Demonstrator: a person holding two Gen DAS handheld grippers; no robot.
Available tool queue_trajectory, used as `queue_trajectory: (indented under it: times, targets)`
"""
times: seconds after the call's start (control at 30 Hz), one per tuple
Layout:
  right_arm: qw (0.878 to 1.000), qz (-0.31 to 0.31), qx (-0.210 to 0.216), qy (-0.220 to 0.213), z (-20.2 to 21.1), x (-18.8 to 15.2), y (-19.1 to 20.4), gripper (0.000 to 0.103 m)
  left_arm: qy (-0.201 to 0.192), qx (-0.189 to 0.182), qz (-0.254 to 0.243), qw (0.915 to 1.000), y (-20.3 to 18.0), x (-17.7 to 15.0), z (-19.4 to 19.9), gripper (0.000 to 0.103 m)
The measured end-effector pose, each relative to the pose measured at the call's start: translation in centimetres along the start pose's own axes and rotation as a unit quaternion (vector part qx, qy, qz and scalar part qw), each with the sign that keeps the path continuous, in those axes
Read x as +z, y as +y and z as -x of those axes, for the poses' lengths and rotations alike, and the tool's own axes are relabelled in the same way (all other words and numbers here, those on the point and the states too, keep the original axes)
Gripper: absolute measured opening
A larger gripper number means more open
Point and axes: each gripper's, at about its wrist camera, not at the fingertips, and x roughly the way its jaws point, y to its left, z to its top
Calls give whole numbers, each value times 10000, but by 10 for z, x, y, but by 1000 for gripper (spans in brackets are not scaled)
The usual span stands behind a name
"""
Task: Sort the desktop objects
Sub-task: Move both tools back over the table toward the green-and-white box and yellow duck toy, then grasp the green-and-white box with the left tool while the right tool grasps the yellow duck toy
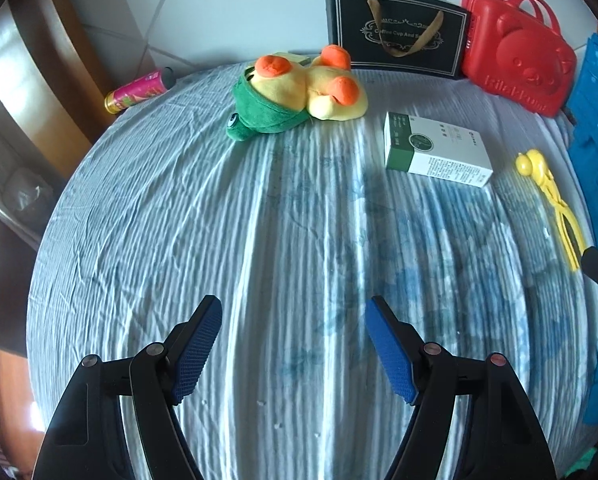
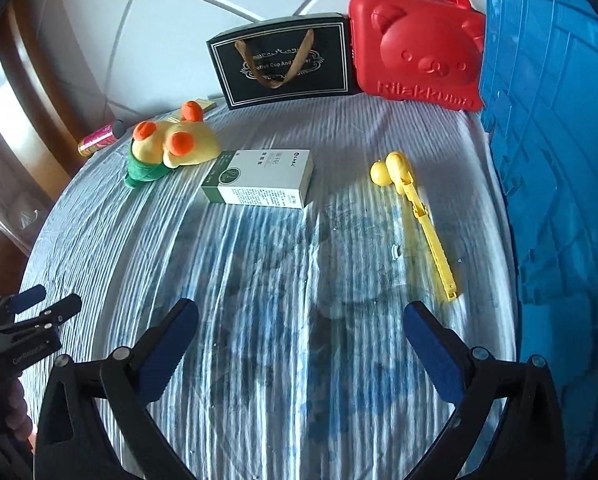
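Observation:
A yellow plush toy (image 1: 299,96) (image 2: 171,144) with orange feet and a green hat lies at the back of the table. A white and green box (image 1: 435,148) (image 2: 259,178) lies flat mid-table. A yellow duck-headed clip tool (image 1: 547,196) (image 2: 415,208) lies to the right. A pink can (image 1: 139,90) (image 2: 99,140) lies at the far left edge. My left gripper (image 1: 293,312) is open and empty over the near cloth. My right gripper (image 2: 301,316) is open and empty, near the tool's handle end.
A black gift bag (image 1: 395,32) (image 2: 283,60) and a red bear-faced case (image 1: 515,52) (image 2: 415,40) stand at the back. A blue plastic crate (image 1: 595,160) (image 2: 555,160) stands along the right side. A striped blue cloth (image 1: 259,240) covers the table.

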Motion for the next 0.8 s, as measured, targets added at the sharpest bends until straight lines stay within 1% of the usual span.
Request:
queue_trajectory:
  times: [0.1,0.2,0.27,0.3,0.33,0.37,0.4,0.43,0.53,0.63,0.73,0.8]
  targets:
    - [9999,-26,-69,69,-23,18,-2,103,113,-26,-108,9999,-11,19,-24,75]
    - [9998,-61,-112,126,-46,40,-1,103,128,-97,-242,9996,-20,39,-43,73]
    - [9998,-16,-159,141,-63,58,-2,92,133,-123,-275,9995,-27,54,-57,65]
    - [9997,4,-177,142,-71,68,-4,79,160,-172,-280,9993,-30,61,-65,62]
    - [9997,16,-199,145,-81,79,-8,70,192,-226,-302,9991,-33,69,-73,58]
    - [9996,16,-228,153,-90,89,-12,69,213,-251,-350,9988,-38,75,-81,56]
    - [9995,4,-261,159,-100,99,-17,69,234,-273,-399,9986,-42,81,-88,50]
    - [9994,-16,-294,158,-109,110,-23,69,255,-296,-448,9982,-47,87,-96,48]
    - [9995,-39,-308,94,-135,140,-34,69,350,-369,-529,9973,-58,100,-116,48]
    - [9991,101,-377,164,-164,161,-33,69,386,-429,-565,9967,-65,107,-129,48]
    - [9980,276,-442,362,-191,170,-30,69,416,-387,-546,9969,-66,113,-139,48]
    - [9980,269,-282,507,-199,169,-31,69,438,-358,-469,9973,-63,117,-143,48]
